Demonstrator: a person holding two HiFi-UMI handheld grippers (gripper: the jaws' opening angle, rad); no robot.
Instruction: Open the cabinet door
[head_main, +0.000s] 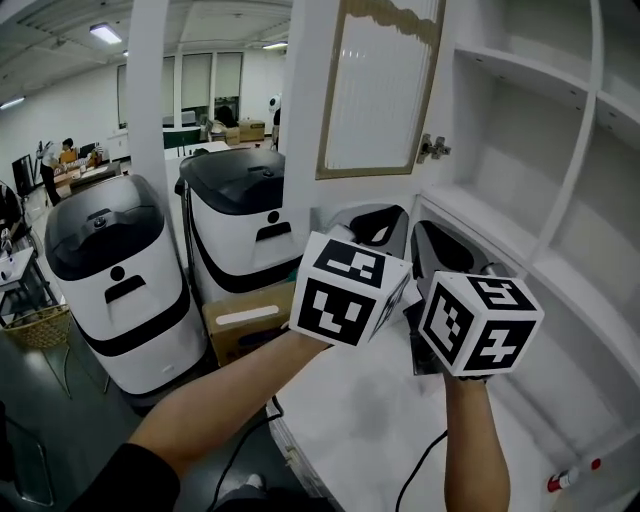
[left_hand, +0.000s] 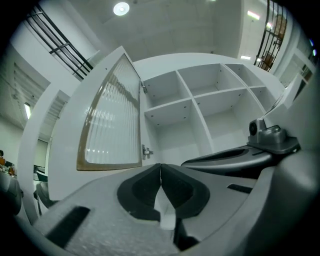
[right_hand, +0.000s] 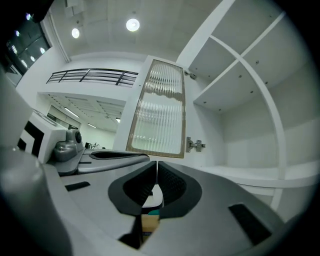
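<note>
Left gripper, right gripper above white counter.

Cabinet door hinged left of shelves; left of it, on floor, first machine and second machine side by side; box before second machine.

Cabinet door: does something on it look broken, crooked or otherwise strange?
Mostly no. The cabinet door hangs open, straight on its hinge. Only the top of its ribbed glass panel shows a wavy, uneven edge; I cannot tell if that is damage or decoration.
</note>
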